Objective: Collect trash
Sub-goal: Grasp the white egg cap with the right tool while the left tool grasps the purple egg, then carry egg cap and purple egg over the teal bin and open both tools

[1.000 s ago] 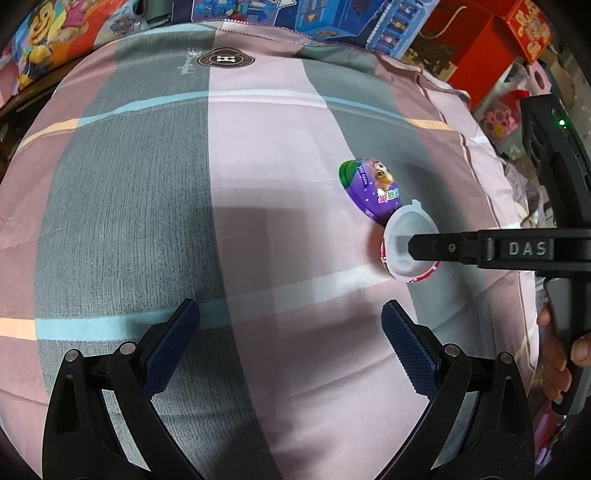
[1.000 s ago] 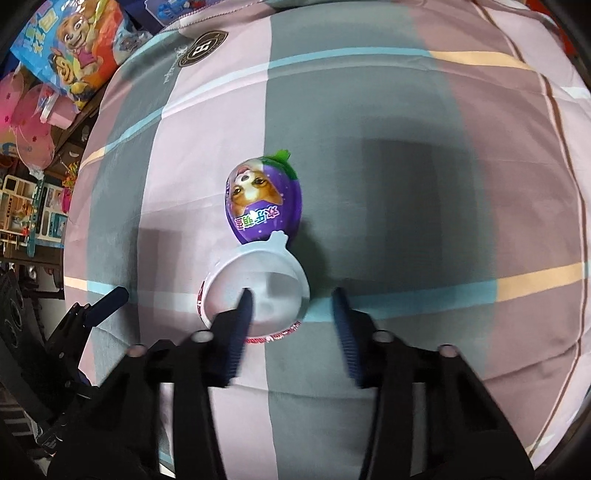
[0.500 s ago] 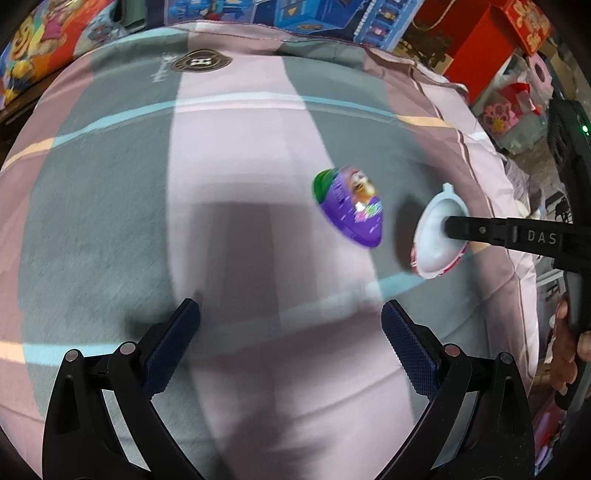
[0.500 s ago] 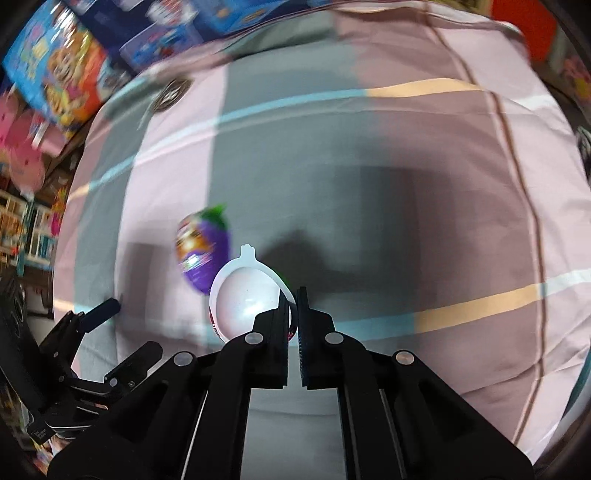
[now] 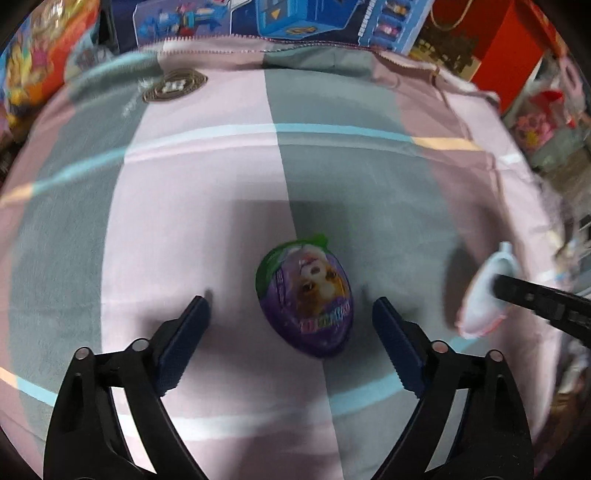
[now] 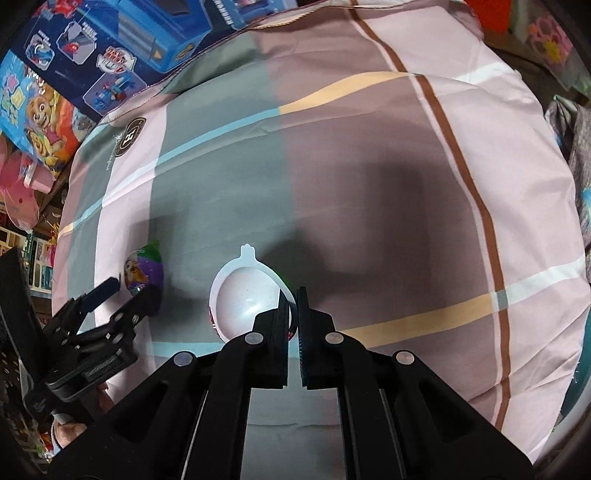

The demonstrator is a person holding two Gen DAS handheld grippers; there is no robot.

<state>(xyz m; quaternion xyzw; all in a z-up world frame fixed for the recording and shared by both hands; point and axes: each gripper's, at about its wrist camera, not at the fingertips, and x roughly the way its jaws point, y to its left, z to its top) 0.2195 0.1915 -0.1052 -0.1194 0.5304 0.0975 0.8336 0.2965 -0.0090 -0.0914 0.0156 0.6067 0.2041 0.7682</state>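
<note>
A purple egg-shaped toy shell [image 5: 306, 299] with a puppy picture and a green top lies on the checked bedsheet [image 5: 207, 184]. My left gripper [image 5: 291, 317] is open, with the egg between its blue pads [image 5: 184, 339]. My right gripper [image 6: 291, 306] is shut on the rim of a white half shell [image 6: 243, 299] and holds it above the sheet. The half shell [image 5: 484, 295] and the right gripper show blurred at the right of the left wrist view. The purple egg [image 6: 144, 269] and the left gripper [image 6: 129, 291] show at the left of the right wrist view.
Blue toy boxes [image 5: 280, 22] stand along the far edge of the bed, and they show again in the right wrist view [image 6: 122, 40]. Red boxes [image 5: 517, 48] and pink toys are at the back right. A cartoon-puppy package [image 6: 40, 122] lies off the left side.
My right gripper shut on the white half shell, lifted it and carried it right, away from the purple egg. My left gripper moved forward until the egg lies between its open pads.
</note>
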